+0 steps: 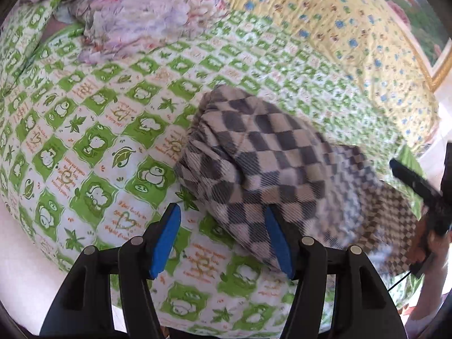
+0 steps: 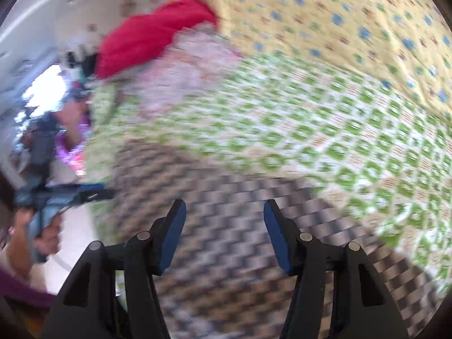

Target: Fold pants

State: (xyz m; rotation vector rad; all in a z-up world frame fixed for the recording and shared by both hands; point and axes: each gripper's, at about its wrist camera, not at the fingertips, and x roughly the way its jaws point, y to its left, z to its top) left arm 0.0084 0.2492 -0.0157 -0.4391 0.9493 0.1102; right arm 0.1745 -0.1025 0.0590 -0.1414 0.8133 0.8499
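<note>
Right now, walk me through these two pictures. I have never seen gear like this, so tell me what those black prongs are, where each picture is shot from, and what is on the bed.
A person holds a hand-held gripper in each hand, each carrying a fisheye camera that looks along its two black, blue-padded fingers. One picture is from the left gripper, the other, blurred, from the right gripper. Each view also catches the other gripper at its edge. Both stand open, holding nothing. On the green-and-white bedsheet lie the grey checkered pants, folded into a bundle. Beyond are a yellow flowered cover, a pale floral cloth and a red cloth.
</note>
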